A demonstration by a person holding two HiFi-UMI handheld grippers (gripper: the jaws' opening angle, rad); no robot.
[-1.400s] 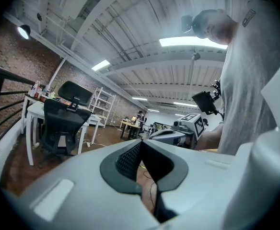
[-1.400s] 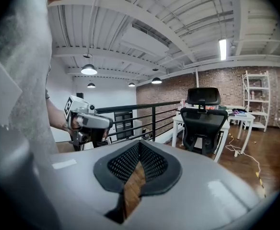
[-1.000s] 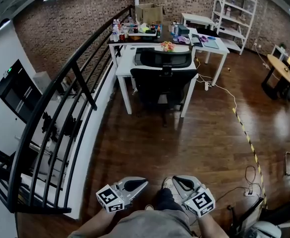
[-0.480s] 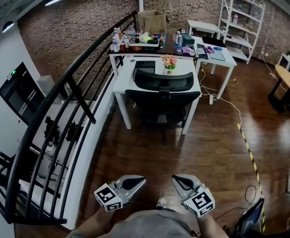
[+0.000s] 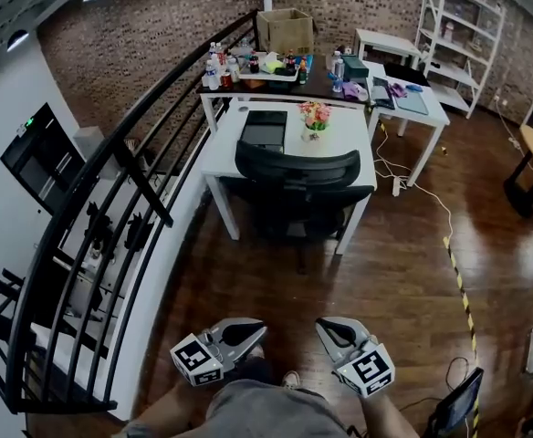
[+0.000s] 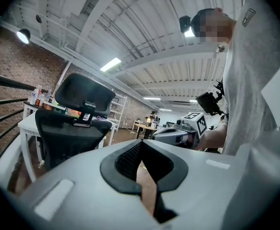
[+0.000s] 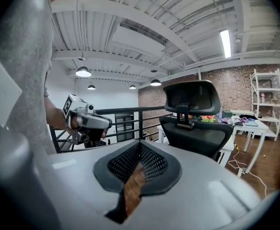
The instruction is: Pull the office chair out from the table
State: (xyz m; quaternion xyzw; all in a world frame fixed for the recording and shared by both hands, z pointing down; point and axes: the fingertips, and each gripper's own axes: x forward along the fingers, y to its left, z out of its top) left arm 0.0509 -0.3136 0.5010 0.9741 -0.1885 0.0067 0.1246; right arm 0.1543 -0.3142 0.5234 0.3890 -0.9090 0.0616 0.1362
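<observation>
Both grippers have come closer to the chair than a second ago, and it now sits lower and larger in the head view. The left gripper point(image 5: 251, 330) and right gripper point(image 5: 332, 329) are each closed on nothing, side by side above the wooden floor point(image 5: 390, 272). Well ahead, the black office chair point(image 5: 294, 173) stands tucked against the white bench point(image 5: 344, 137), its back toward the person.

Chair point(image 5: 296, 182): black. Counter point(image 5: 344, 144): white. Floor point(image 5: 385, 272): dark brown wood, yellow-black striped tape point(image 5: 459, 283). Far wall point(image 5: 148, 35): red-brown brick. Left claw point(image 5: 251, 330), right claw point(image 5: 329, 328): grey, with black-and-white square markers.
</observation>
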